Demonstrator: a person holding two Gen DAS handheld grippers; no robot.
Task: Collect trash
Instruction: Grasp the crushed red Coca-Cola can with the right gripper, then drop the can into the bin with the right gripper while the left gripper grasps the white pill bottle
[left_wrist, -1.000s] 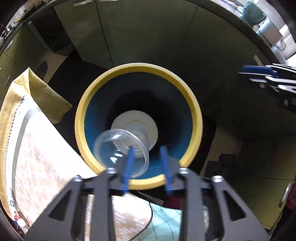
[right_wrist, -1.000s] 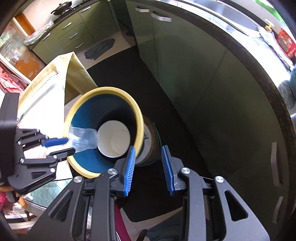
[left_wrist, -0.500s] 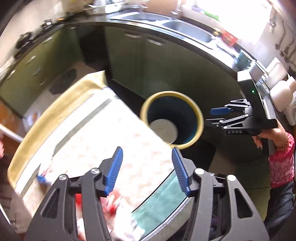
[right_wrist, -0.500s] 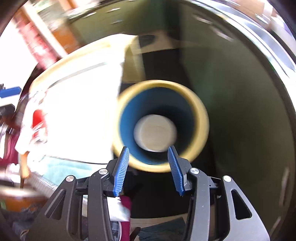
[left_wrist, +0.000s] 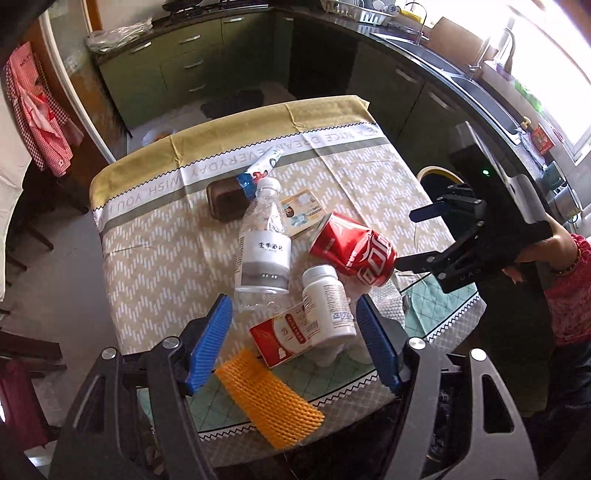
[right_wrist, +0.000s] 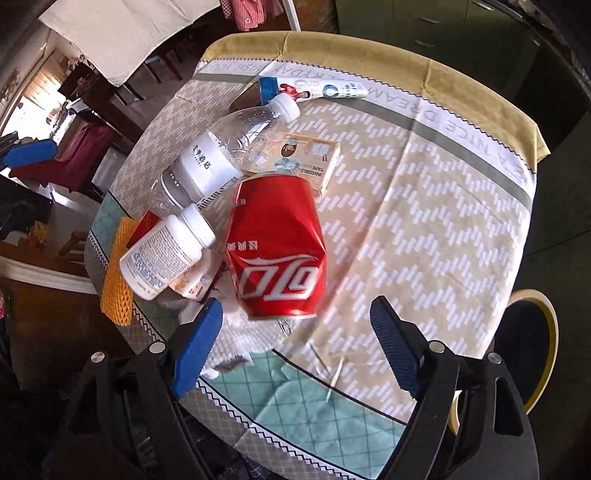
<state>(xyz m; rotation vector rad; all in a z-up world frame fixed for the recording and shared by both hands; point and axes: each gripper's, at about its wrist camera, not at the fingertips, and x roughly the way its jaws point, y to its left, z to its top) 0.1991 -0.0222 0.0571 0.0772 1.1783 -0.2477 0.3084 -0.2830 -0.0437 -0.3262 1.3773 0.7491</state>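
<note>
Trash lies on the table: a dented red cola can (left_wrist: 352, 251) (right_wrist: 276, 243), a clear plastic bottle (left_wrist: 263, 243) (right_wrist: 225, 147), a white pill bottle (left_wrist: 327, 302) (right_wrist: 166, 253), a red-and-white carton (left_wrist: 284, 338), an orange foam net (left_wrist: 267, 400) (right_wrist: 116, 273), a small tape box (right_wrist: 301, 160) and a toothpaste tube (left_wrist: 260, 168) (right_wrist: 314, 88). My left gripper (left_wrist: 295, 345) is open and empty above the pill bottle and carton. My right gripper (right_wrist: 295, 349) is open and empty just in front of the can. The yellow-rimmed blue bin (right_wrist: 535, 347) (left_wrist: 434, 177) stands beside the table.
A patterned cloth covers the table (left_wrist: 155, 236). A brown container (left_wrist: 225, 201) lies under the tube's end. Crumpled white paper (right_wrist: 236, 325) lies near the can. Green kitchen cabinets (left_wrist: 192, 70) and a counter with a sink (left_wrist: 476, 85) surround the table.
The left gripper let a clear plastic cup go into the bin, then opened wide. Both grippers swung away from the bin to above the table's trash.
</note>
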